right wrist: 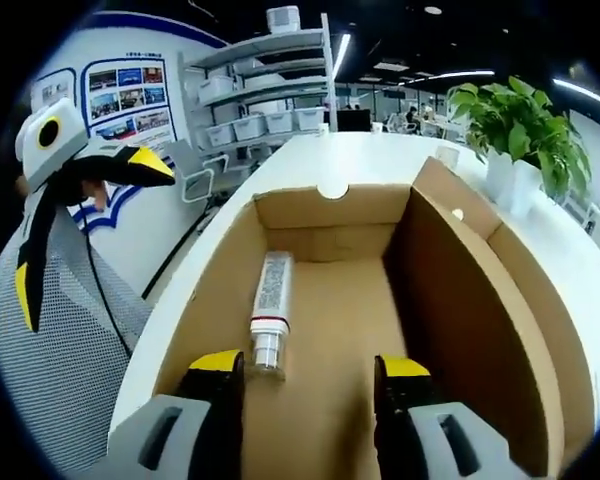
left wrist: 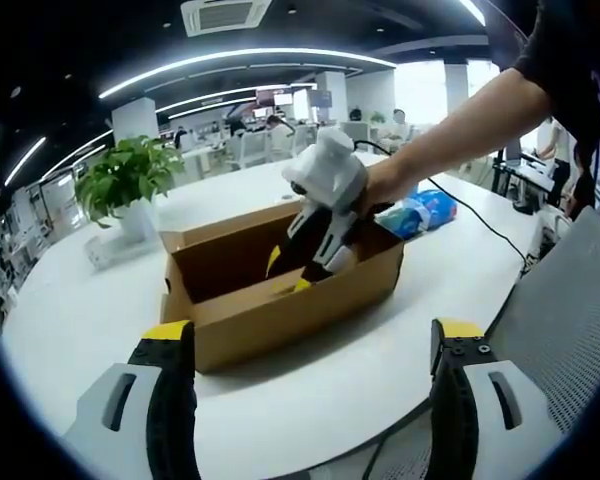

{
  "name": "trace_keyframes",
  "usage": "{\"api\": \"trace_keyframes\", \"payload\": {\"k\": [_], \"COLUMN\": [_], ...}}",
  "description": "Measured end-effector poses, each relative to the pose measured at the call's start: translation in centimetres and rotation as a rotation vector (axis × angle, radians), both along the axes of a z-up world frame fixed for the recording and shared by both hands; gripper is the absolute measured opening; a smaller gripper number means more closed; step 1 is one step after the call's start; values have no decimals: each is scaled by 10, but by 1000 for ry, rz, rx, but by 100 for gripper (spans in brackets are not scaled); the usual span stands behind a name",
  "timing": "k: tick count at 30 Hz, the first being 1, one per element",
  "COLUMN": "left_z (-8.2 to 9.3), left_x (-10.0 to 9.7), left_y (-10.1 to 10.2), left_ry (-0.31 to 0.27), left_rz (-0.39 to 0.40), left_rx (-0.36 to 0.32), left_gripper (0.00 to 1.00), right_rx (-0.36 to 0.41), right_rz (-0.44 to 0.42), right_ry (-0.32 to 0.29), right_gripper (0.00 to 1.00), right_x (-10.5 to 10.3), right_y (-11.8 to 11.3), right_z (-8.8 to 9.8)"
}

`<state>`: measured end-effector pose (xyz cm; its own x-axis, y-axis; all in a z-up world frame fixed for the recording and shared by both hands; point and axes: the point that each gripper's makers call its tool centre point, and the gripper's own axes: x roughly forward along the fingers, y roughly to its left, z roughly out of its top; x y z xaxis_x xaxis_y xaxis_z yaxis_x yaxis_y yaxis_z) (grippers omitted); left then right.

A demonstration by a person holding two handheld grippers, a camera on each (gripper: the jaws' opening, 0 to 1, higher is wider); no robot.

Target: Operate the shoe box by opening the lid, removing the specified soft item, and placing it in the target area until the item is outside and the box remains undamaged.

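The box (left wrist: 280, 290) is sitting open on the white table (left wrist: 400, 340), its lid flap standing up along the far side in the left gripper view. The right gripper (left wrist: 315, 262) is reaching down into the box from above, a hand (left wrist: 380, 185) gripping its body; in its own view its jaws (right wrist: 310, 385) are hanging apart inside the box, holding nothing. A tube (right wrist: 270, 310) with a white cap is lying lengthwise on the box floor (right wrist: 330, 330), near the left wall, its cap end just beside the left jaw tip. The left gripper (left wrist: 310, 345) is hovering wide open in front of the box, apart from it and gripping nothing. A blue and white packet (left wrist: 425, 210) is lying on the table behind the box. A potted plant (left wrist: 130, 185) is standing on the table, well apart from the box. A mesh chair (left wrist: 570, 310) is sitting at the table edge.
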<state>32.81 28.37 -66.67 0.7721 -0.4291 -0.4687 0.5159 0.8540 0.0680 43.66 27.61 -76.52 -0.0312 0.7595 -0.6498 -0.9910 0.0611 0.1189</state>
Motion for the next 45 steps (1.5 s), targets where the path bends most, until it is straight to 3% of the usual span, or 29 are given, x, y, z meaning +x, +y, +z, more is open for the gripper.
{"api": "trace_keyframes", "payload": {"k": [2, 5, 9, 10, 12, 21, 26, 34, 42, 45], "left_z": [0, 1, 2, 2, 2, 2, 2, 2, 2, 2], "left_x": [0, 1, 1, 1, 1, 1, 1, 0, 0, 0], "left_y": [0, 1, 1, 1, 2, 2, 3, 4, 5, 5], "left_ry": [-1, -1, -3, -4, -5, -4, -4, -3, -3, -2], "left_rz": [2, 6, 9, 11, 15, 16, 19, 23, 23, 20], "left_rx": [0, 0, -1, -2, -5, -3, -1, 0, 0, 1], "left_gripper": [97, 97, 97, 97, 97, 97, 97, 97, 96, 96], "right_rx": [4, -13, -91, -91, -79, -57, -95, -90, -60, -17], "right_rz": [-10, 1, 53, 52, 36, 72, 95, 111, 89, 67], "right_ry": [27, -2, -133, -137, -112, -142, -166, -165, -129, -106], "right_gripper": [49, 48, 47, 44, 43, 32, 30, 17, 15, 14], "right_x": [-3, -2, 5, 6, 6, 1, 0, -3, -4, -4], "right_y": [3, 4, -4, -4, -4, 7, 9, 10, 13, 16], "right_z": [0, -2, -12, -12, -11, -10, -21, -21, -15, -6]}}
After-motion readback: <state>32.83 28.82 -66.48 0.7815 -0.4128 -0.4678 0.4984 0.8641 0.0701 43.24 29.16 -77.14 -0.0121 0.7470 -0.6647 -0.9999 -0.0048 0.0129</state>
